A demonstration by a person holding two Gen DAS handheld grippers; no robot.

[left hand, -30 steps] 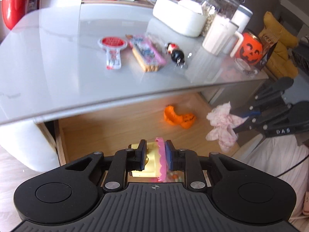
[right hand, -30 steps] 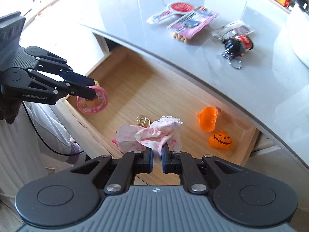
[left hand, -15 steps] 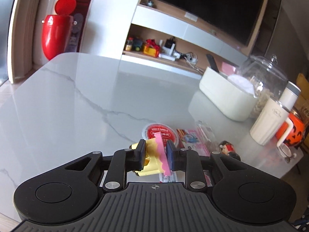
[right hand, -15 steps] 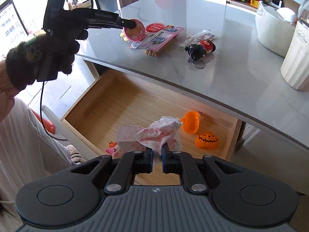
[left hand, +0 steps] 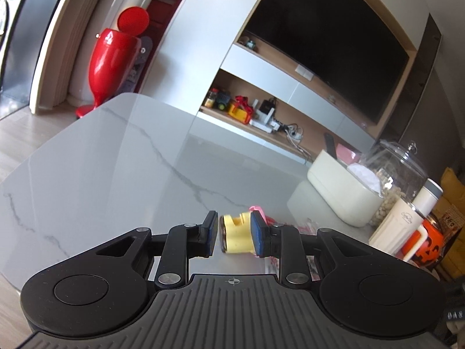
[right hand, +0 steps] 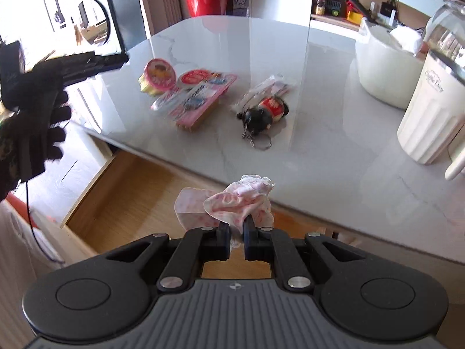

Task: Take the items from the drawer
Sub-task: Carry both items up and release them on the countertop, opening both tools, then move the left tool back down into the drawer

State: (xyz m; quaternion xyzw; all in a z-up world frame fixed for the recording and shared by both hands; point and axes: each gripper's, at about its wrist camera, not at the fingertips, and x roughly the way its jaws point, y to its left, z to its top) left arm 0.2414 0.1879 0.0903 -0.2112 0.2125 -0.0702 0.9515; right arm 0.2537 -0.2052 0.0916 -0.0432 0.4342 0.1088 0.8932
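A small yellow cup with a pink lid (right hand: 158,77) lies on the marble table (right hand: 290,58) beside the earlier items. In the left wrist view the yellow cup (left hand: 236,235) sits between the spread fingers of my left gripper (left hand: 234,231), which is open; there is a gap on its left side. My left gripper (right hand: 116,58), held by a gloved hand, points at the cup from the left. My right gripper (right hand: 237,232) is shut on a pink-and-white cloth (right hand: 241,200), held above the open wooden drawer (right hand: 130,197) near the table's front edge.
On the table lie a red-lidded packet (right hand: 194,76), a pink snack pack (right hand: 200,101) and a black-and-red keychain doll (right hand: 264,113). Behind stand a white tub (right hand: 383,69), a cream mug (right hand: 430,110), a glass jar (left hand: 398,171) and an orange pumpkin cup (left hand: 427,244).
My left gripper has opened and let go of the yellow cup on the table. My right gripper has risen with the cloth, from over the drawer toward the table edge.
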